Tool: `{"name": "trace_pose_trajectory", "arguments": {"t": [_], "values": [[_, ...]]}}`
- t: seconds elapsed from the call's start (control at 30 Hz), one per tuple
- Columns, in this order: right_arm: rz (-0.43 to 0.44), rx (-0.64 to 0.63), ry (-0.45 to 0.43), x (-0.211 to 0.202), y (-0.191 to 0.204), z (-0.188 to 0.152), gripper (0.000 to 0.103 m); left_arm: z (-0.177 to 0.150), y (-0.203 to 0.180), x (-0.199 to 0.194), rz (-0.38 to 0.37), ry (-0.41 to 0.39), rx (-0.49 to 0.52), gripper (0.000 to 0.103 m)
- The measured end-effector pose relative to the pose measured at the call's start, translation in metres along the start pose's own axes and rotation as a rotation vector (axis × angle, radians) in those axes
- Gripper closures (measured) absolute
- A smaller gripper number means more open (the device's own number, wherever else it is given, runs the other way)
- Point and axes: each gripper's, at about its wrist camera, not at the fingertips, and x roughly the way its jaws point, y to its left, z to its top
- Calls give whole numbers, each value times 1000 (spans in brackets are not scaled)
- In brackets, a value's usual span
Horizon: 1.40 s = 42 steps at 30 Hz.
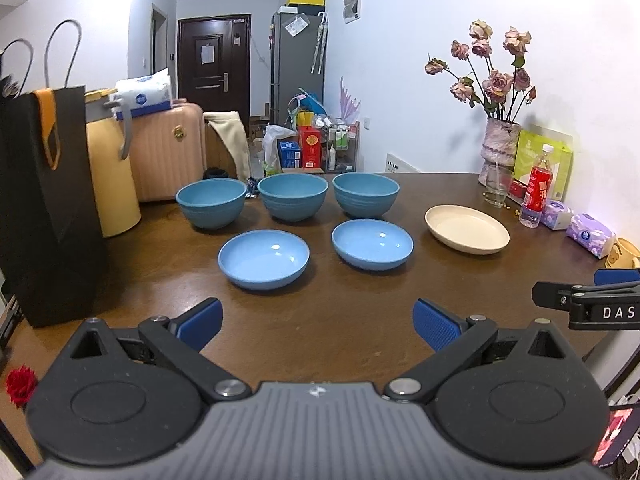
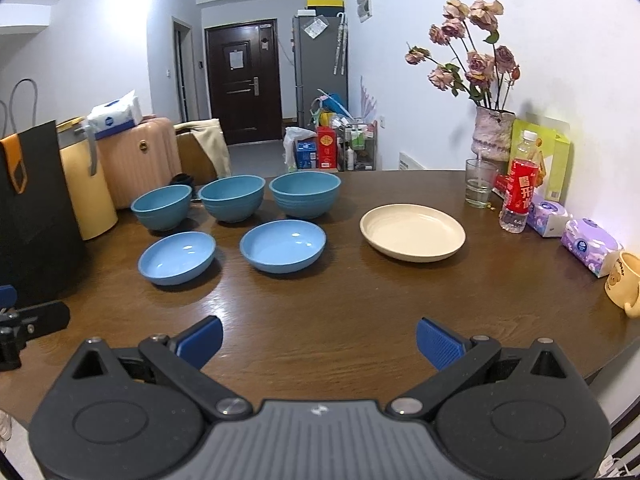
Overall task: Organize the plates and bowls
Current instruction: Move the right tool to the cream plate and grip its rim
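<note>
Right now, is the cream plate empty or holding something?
Empty. The cream plate sits upright on the table, apart from the blue bowls, and both views show its bare inside with nothing in it.

Three bowls (image 1: 288,196) behind two dishes (image 1: 316,256) — plate (image 1: 467,229) right.

Bare table (image 2: 320,300) lies open ahead of both wide-spread grippers up to the shallow blue bowls (image 2: 283,245) at 12 o'clock; three deep blue bowls (image 2: 232,198) close the row behind. A gap runs between those and the cream plate (image 2: 412,232) at 1 o'clock. The black bag (image 1: 48,200) walls off 9 o'clock; bottle (image 2: 520,192), glass (image 2: 479,184) and tissue packs (image 2: 592,246) crowd 3 o'clock
</note>
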Motion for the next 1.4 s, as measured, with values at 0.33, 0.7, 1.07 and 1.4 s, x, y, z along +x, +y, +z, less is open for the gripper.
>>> {"name": "trace_pose_trajectory", "arguments": {"t": [0.33,0.7,1.07,1.4], "values": [[-41,34,31,39,-42,28,0,33,-38,48,-19,19,4,0],[-55,105,73,86,-98,65,0,70,-80,110,-37,61,-10,0],[-73,196,112,150,-161,105,0,109,-135,188,-60,140,31,0],[-96,235,212,227,-215,138,1,144,-185,280,-57,262,41,0]]}}
